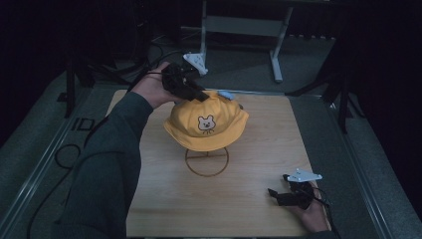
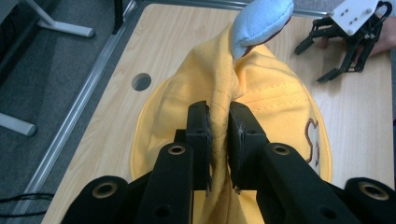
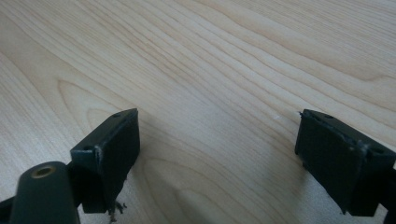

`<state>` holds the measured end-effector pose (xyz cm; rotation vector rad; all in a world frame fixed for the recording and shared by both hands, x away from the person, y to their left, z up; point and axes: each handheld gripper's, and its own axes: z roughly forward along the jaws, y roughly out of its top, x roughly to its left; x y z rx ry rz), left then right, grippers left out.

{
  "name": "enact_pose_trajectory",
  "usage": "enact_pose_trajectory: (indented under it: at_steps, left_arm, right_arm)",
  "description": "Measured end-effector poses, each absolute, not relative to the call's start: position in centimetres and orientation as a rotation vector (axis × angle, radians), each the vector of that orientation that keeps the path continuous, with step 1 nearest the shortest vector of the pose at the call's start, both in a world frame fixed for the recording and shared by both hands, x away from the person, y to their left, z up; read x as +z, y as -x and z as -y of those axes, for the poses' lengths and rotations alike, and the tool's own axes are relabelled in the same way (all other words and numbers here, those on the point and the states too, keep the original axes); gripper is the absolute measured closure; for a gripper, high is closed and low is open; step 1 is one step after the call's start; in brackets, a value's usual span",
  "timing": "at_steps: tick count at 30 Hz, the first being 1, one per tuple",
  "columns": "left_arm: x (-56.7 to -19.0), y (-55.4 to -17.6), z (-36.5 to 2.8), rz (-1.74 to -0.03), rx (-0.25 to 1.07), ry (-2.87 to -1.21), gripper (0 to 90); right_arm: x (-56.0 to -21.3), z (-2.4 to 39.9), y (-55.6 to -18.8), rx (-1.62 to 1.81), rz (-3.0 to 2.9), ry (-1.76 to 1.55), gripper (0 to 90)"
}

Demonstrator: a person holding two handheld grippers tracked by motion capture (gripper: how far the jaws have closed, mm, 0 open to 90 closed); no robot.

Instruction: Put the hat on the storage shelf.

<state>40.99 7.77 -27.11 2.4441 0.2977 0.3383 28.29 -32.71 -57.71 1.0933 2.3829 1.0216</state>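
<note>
**Hat pinched at the crown, sitting over its stand**

Nearest in the high view, a dark sleeve runs up the left side toward the hat, while the right tool rests low on the wooden surface at its near right corner. Its jaws stand wide apart with nothing between them; the right gripper view looks past them at bare wood grain. That tool seems idle for now.

Farther in, at the middle of the surface, a wire stand shows its round base ring, and the yellow hat sits over the top of it, brim hanging free, a small bear face on the front. The left tool reaches the hat from the far left side. In the left gripper view its jaws are clenched on a raised fold of the yellow cloth at the crown, near a light blue ear stitched to the top.

I judge the work to be either the last of putting the hat on the stand or the start of lifting it off; the pictures cannot settle which. If it is being hung, what is left is to let go of the fold and draw the tool away.

The surface is a pale wooden board with a metal edge and a small round hole near one side. Beyond it lies grey carpeted floor, some trailing cables, the legs of a white frame, and a dark room behind.
</note>
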Motion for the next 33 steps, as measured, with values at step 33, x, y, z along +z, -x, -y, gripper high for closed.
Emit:
enact_pose_trajectory:
  at_steps: [33]
  left_arm:
    - [-29.5,-41.5,-5.6,-0.29,0.302,-2.471,62.9]
  right_arm:
    - [-57.7,32.8,-28.3,1.023,-2.382,-1.088,13.8]
